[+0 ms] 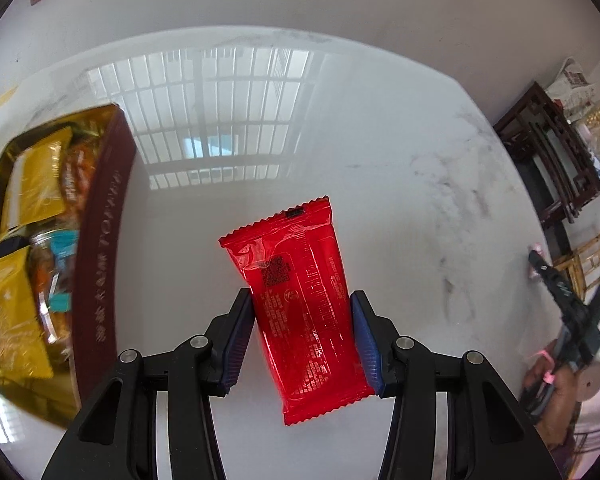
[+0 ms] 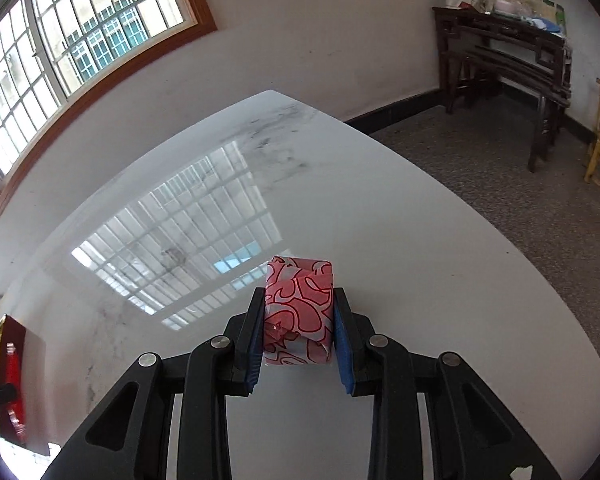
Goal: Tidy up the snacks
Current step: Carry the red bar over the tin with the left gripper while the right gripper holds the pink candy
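Snacks are partly sorted: several packets [image 1: 28, 184] already sit in the box [image 1: 100, 248]; red packet [image 1: 300, 304] is clamped in left hand-held gripper [image 1: 300, 312], patterned pink sweet [image 2: 299, 312] in right hand-held gripper [image 2: 299, 320], both above the worktop [image 1: 420, 184], not boxed yet.

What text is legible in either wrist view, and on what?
Nothing reads cleanly.
Red snack packet: QR code and dense fine print, too small to read.
Dark red box wall: pale lettering along it, blurred and sideways, unreadable.
Yellow packets in the box: blurred.
Pink patterned snack: swirl pattern only, no text.
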Available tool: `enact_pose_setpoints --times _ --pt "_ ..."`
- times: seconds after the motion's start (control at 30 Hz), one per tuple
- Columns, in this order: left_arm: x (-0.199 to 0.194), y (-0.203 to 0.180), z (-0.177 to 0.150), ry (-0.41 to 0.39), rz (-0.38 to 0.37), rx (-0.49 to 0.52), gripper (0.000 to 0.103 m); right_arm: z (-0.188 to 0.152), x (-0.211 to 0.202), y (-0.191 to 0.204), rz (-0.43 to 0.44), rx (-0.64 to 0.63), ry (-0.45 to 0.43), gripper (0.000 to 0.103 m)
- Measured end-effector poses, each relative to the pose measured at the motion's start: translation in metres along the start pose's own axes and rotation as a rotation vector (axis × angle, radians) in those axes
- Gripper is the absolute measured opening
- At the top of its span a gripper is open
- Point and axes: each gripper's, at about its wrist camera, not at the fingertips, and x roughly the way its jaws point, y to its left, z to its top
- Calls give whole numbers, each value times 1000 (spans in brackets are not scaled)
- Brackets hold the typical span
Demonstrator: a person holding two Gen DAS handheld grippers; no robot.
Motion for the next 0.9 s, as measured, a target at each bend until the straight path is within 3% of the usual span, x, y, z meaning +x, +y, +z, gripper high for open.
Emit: enact_pose_setpoints --times 0.3,0.53,0.9 --pt "-64 21 -19 -82 6 -30 49 -3 4 1 -40 -3 6 28" --pt "-104 58 -32 -165 77 -58 49 -5 6 6 -61 -20 9 28" --pt "-114 124 -39 -219 216 -111 49 -4 9 10 -68 -26 10 28"
